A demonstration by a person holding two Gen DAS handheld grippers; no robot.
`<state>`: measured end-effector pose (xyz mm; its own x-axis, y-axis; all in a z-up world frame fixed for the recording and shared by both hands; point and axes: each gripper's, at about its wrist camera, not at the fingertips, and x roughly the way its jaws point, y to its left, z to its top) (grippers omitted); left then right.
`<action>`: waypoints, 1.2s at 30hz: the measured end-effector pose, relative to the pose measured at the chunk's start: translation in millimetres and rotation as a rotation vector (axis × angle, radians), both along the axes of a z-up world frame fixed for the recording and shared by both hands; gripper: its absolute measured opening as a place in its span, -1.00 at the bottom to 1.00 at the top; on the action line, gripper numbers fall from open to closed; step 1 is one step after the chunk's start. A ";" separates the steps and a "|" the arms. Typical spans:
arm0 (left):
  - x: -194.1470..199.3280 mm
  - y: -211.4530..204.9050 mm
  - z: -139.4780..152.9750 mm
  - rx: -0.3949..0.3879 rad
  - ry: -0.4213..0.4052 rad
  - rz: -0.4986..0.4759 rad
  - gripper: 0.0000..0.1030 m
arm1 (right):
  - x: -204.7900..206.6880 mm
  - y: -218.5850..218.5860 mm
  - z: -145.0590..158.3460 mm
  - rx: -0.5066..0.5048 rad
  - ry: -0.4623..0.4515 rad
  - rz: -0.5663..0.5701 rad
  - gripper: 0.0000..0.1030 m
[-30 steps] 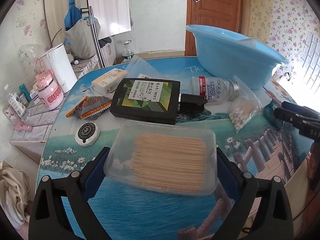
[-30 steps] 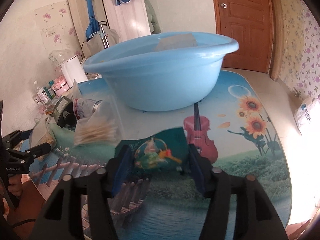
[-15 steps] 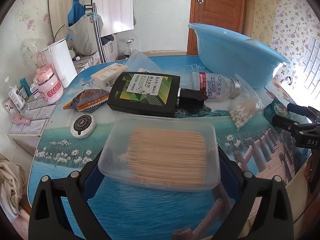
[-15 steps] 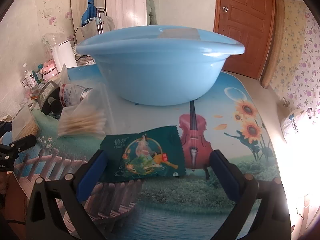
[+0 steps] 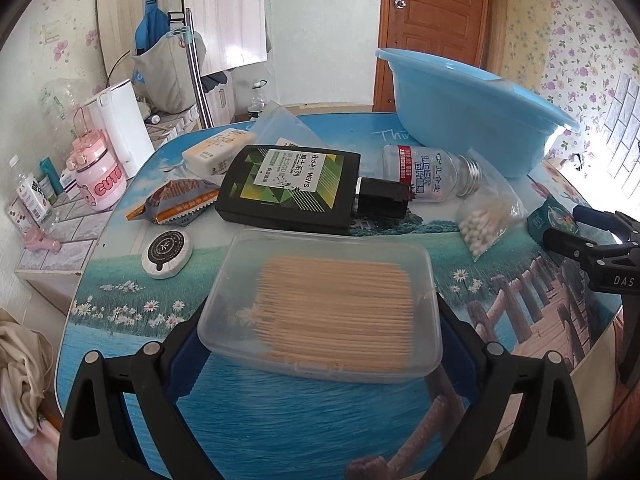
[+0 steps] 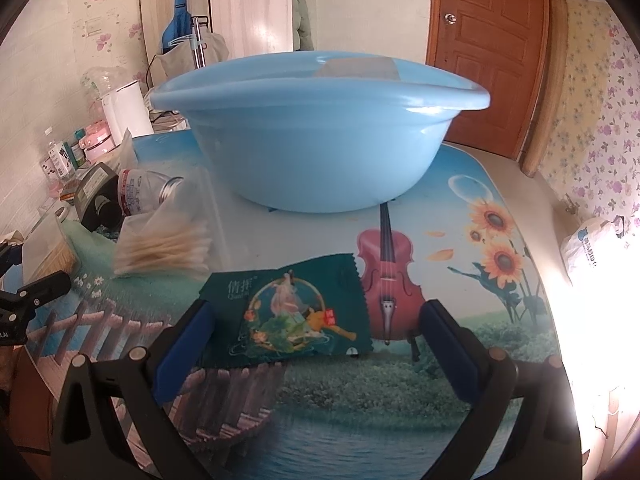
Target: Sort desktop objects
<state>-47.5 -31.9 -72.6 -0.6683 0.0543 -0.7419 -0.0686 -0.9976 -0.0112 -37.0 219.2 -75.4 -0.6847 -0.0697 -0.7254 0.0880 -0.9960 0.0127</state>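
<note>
Presently we find left hand-held gripper (image 5: 320, 344) clamping toothpick box (image 5: 326, 304), right hand-held gripper (image 6: 316, 332) released, astride green sachet (image 6: 290, 314), basin (image 6: 320, 132) behind.

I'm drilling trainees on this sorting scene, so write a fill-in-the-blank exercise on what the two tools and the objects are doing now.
1. The left tool is shut on a clear box filled with ____.
2. The right tool is ____, its fingers either side of the green packet.
3. Behind the packet stands a light ____ basin.
4. The black bottle lies on its ____.

Missing words: toothpicks; open; blue; side
</note>
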 end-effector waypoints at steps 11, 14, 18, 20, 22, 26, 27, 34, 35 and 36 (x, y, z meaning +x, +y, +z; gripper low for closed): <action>1.1 0.8 -0.3 -0.002 0.002 0.004 0.88 | 1.2 -0.2 -0.6 0.001 0.004 0.000 1.00; 1.8 1.1 -0.3 -0.004 0.004 0.006 0.88 | 1.2 -0.3 -0.7 0.000 0.003 0.000 1.00; 1.8 1.5 -0.5 -0.004 0.004 0.005 0.88 | 1.2 -0.2 -0.7 0.000 0.004 0.000 1.00; 1.9 1.5 -0.5 -0.003 0.004 0.005 0.88 | 1.2 -0.1 -0.7 0.000 0.004 0.000 1.00; 1.9 1.5 -0.5 -0.004 0.004 0.006 0.88 | 1.2 -0.1 -0.7 0.000 0.004 0.000 1.00; 1.9 1.3 -0.6 -0.004 0.004 0.005 0.88 | 1.2 -0.1 -0.8 0.000 0.004 0.000 1.00; 2.0 1.4 -0.6 -0.003 0.004 0.005 0.88 | 1.2 0.0 -0.7 0.000 0.004 0.000 1.00; 2.0 1.8 -0.7 -0.004 0.004 0.005 0.88 | 1.2 0.3 -0.8 0.000 0.004 0.000 1.00; 1.9 1.8 -0.6 -0.004 0.004 0.005 0.88 | 1.2 0.3 -0.8 0.000 0.004 0.000 1.00; 2.1 1.9 -0.7 -0.004 0.004 0.005 0.88 | 1.2 0.3 -0.8 0.000 0.004 0.000 1.00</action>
